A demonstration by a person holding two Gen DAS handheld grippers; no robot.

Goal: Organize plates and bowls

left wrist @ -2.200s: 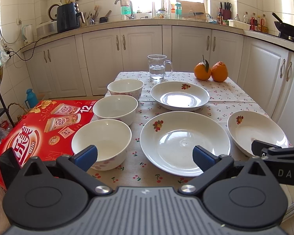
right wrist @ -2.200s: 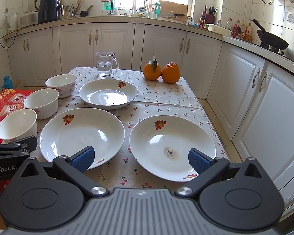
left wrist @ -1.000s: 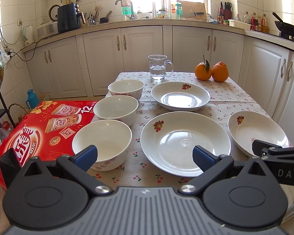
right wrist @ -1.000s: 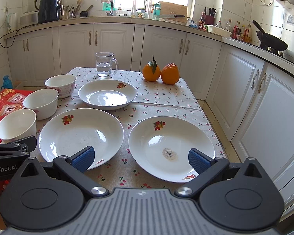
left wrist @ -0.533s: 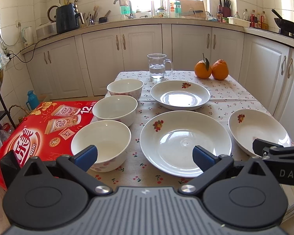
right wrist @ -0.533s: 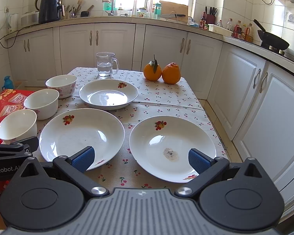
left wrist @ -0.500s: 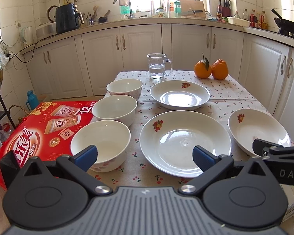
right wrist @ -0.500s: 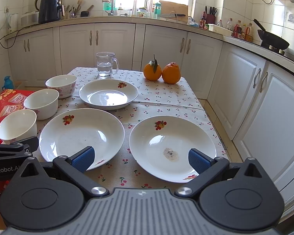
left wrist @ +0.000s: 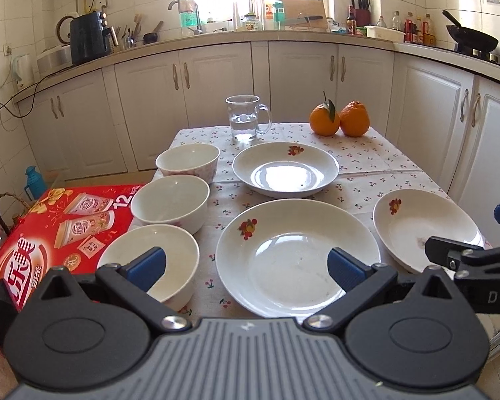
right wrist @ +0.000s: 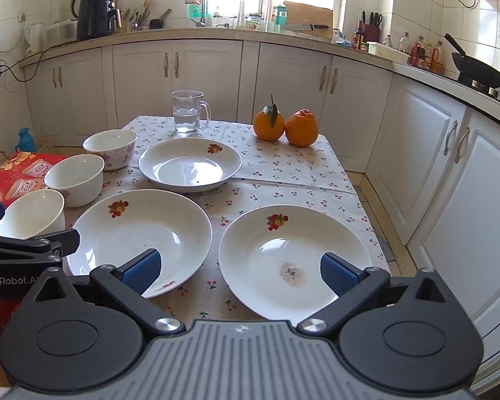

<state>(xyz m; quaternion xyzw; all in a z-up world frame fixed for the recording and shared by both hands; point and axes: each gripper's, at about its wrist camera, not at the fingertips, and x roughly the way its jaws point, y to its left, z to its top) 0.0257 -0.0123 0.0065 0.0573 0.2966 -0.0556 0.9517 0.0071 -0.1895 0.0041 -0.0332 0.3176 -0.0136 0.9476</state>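
Three white bowls line the table's left side: a near bowl point(left wrist: 170, 253), a middle bowl point(left wrist: 170, 201) and a far bowl point(left wrist: 188, 161). Three white plates with a fruit motif lie beside them: a far plate point(left wrist: 285, 168), a near centre plate point(left wrist: 293, 253) and a right plate point(right wrist: 293, 256) with a small stain. My left gripper point(left wrist: 246, 268) is open and empty above the front edge, between the near bowl and the centre plate. My right gripper point(right wrist: 238, 271) is open and empty, between the centre plate point(right wrist: 140, 230) and the right plate.
A glass mug point(left wrist: 245, 118) of water and two oranges point(left wrist: 338, 120) stand at the far end of the cherry-print tablecloth point(left wrist: 366, 166). A red carton point(left wrist: 50, 230) lies left of the table. White cabinets point(right wrist: 433, 166) close in on the right and behind.
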